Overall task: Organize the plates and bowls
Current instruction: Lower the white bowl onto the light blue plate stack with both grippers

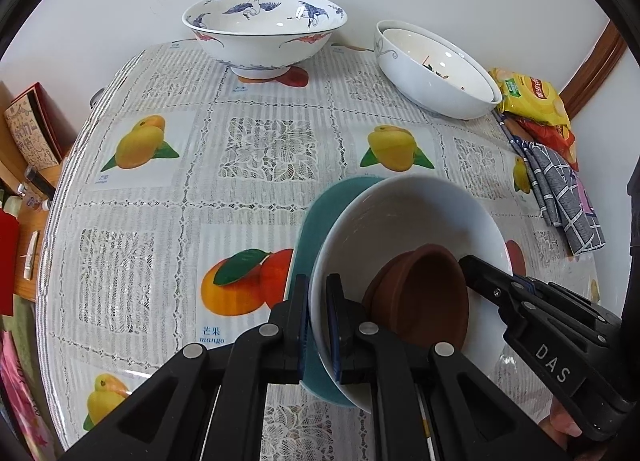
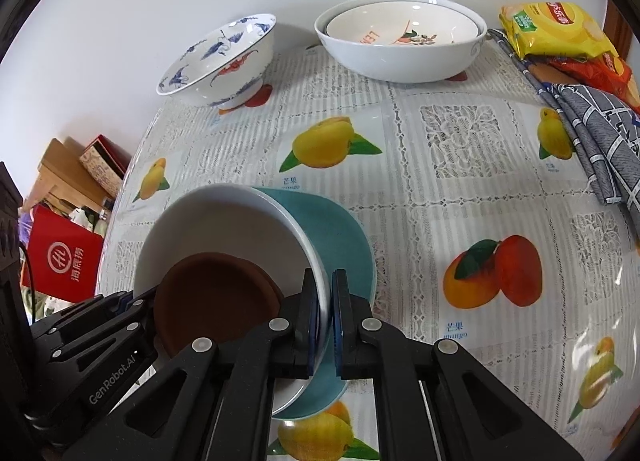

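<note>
Item: nested stack, low centre of both frames. A white bowl (image 1: 400,229) holds two brown saucers (image 1: 424,293) and sits on a teal plate (image 1: 316,221). We judge it heavy, glazed, slippery and breakable. Left gripper (image 1: 319,325) and right gripper (image 2: 327,313) are each clenched on opposite rims of bowl and plate, our preferred hold. Surface: glossy fruit-print tablecloth (image 1: 248,149); white wall behind.

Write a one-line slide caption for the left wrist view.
Left gripper and right gripper clamp opposite rims of a white bowl nested in a teal dish, holding brown saucers.
</note>
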